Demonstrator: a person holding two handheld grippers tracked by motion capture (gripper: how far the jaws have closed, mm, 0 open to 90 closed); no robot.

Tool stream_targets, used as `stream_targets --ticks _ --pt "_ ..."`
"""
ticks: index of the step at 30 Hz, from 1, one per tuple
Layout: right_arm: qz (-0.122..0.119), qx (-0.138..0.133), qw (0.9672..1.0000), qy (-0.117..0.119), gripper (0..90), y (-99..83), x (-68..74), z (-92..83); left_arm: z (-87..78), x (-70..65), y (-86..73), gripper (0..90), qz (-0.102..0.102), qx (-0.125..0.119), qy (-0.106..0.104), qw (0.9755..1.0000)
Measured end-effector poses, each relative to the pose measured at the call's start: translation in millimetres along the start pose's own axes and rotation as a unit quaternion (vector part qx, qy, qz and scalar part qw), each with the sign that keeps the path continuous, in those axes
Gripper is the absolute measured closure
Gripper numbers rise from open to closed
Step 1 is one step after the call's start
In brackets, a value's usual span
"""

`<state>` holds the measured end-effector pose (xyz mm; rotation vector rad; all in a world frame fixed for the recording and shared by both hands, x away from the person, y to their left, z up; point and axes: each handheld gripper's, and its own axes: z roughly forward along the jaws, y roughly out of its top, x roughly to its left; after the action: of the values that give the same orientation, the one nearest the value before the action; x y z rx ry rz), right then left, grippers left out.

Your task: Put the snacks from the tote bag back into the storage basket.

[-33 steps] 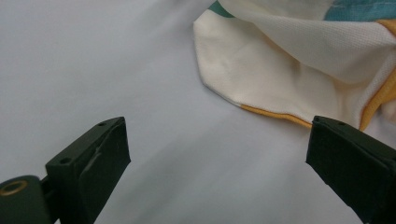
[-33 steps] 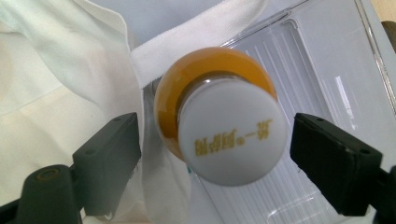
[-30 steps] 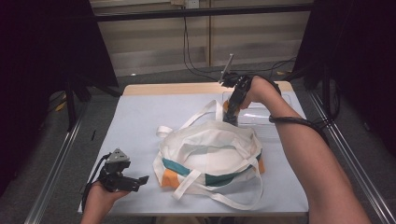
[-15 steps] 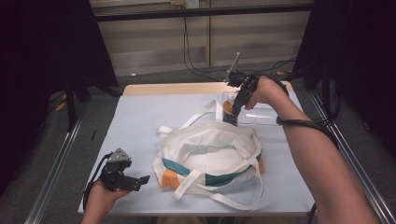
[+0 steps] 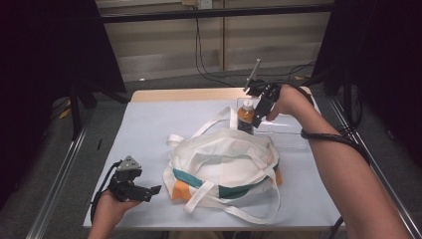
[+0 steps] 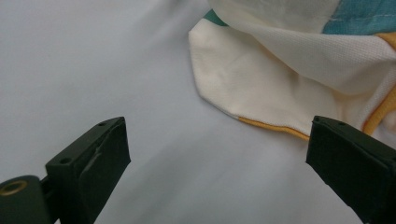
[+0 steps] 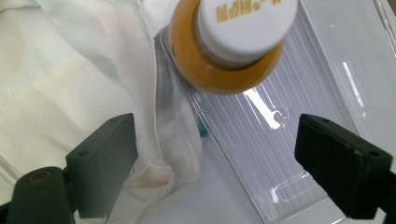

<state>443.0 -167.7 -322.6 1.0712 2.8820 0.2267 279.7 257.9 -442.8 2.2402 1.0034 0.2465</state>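
Note:
A white tote bag (image 5: pixel 224 159) with teal and orange panels lies slumped mid-table. Behind it a bottle (image 5: pixel 245 115) of orange drink with a white cap (image 7: pixel 243 23) stands upright in a clear plastic tray (image 5: pixel 286 130). My right gripper (image 5: pixel 258 119) hangs just right of the bottle, pointing down. Its jaws have just been opening and stand wide in the right gripper view (image 7: pixel 219 158), with nothing gripped between them and the bottle beyond the tips. My left gripper (image 5: pixel 151 193) rests open at the front left, aimed at the bag's corner (image 6: pixel 261 84).
The light blue table top (image 5: pixel 149 124) ends in a wooden strip at the back. Loose bag straps (image 5: pixel 209 124) trail toward the tray and toward the front edge. Metal rails run along both sides of the table, and cables hang behind it.
My right gripper has shifted a little to the right, away from the bottle, which now stands free in the tray. The left gripper and the bag have stayed put.

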Motion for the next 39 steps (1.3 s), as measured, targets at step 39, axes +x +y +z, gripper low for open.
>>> stream_targets --ticks 39 --pt "-0.010 -0.009 0.9999 0.007 12.6 -37.4 23.4 -12.9 -4.2 -6.1 3.4 5.8 0.006 0.004 -0.004 1.0000"
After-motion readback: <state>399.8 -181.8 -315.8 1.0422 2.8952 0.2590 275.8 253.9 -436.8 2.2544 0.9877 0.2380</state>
